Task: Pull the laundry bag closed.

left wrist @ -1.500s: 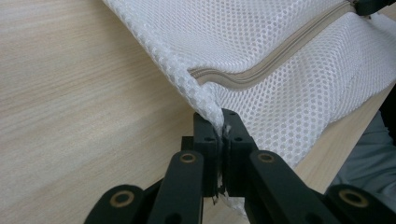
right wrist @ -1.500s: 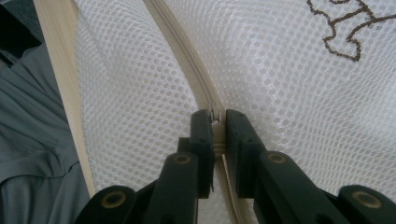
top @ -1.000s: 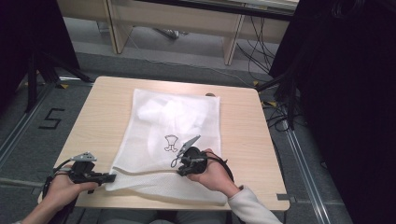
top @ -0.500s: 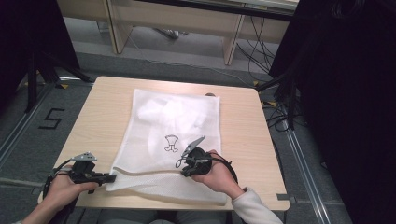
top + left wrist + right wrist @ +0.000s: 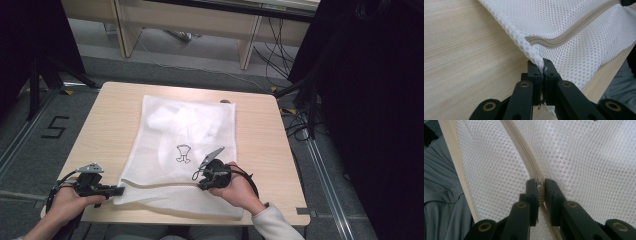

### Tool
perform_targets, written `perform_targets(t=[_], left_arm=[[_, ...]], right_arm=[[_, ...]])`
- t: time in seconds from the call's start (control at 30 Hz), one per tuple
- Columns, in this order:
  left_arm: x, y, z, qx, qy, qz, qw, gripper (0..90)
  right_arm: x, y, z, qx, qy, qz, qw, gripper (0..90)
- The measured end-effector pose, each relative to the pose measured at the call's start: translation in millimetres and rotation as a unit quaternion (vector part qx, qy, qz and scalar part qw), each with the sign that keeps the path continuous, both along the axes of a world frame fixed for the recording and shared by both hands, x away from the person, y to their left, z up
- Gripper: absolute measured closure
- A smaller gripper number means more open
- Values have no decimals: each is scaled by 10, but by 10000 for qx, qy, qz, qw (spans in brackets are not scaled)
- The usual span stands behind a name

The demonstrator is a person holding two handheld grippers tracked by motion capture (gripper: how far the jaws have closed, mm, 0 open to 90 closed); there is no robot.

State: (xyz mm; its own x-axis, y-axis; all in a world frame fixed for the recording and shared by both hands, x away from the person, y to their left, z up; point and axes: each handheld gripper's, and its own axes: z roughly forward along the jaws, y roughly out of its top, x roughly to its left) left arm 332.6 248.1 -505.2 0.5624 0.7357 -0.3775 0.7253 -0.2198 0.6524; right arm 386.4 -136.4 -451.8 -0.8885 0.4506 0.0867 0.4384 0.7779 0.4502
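A white mesh laundry bag lies flat on the wooden table, with pale clothing showing through near its far end. A beige zipper runs along the bag's near edge. My left gripper is at the bag's near left corner, and its jaws are shut on the mesh right at the end of the zipper. My right gripper rests on the bag further right. Its jaws are shut on the zipper pull, with the zipper running away ahead of it.
A small dark garment symbol is printed at the bag's middle. The table's near edge lies just behind both hands. Desk legs and cables stand on the floor beyond the far edge. A floor marking "5" is at the left.
My right gripper has shifted slightly to the right along the bag's near edge. The left gripper has stayed where it was, still on the corner.
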Motion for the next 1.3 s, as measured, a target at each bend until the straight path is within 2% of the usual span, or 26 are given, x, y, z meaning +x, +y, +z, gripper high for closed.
perform_targets(t=[0.1, 0.27, 0.3, 0.33, 0.37, 0.53, 0.57, 0.8, 1.3], left_arm=[[4, 11, 9, 24, 83, -57, 9999, 860], [3, 9, 10, 53, 77, -58, 9999, 860], [0, -2, -3, -7, -2, 8, 10000, 860], [2, 6, 9, 57, 67, -34, 10000, 860], [5, 9, 8, 35, 90, -62, 9999, 860], [-1, 1, 2, 28, 27, 5, 10000, 860], [2, 8, 9, 50, 75, -36, 10000, 860], [4, 10, 8, 46, 84, -54, 9999, 860], [1, 7, 7, 50, 59, -4, 10000, 860]], right_arm=[[-3, -22, 1, -9, 34, -26, 10000, 823], [-9, -93, -9, 0, 37, -92, 10000, 823], [-9, -93, -9, 0, 37, -92, 10000, 823], [-12, -102, -9, 3, 34, -103, 9999, 823], [-13, -109, -10, 24, 26, -104, 9999, 823], [-22, -136, -10, -33, 32, -123, 9999, 823], [-21, -144, -13, 2, 50, -144, 9999, 823], [-36, -189, -29, -12, 102, -248, 9996, 823], [-38, -235, -29, -33, 101, -215, 9997, 823]])
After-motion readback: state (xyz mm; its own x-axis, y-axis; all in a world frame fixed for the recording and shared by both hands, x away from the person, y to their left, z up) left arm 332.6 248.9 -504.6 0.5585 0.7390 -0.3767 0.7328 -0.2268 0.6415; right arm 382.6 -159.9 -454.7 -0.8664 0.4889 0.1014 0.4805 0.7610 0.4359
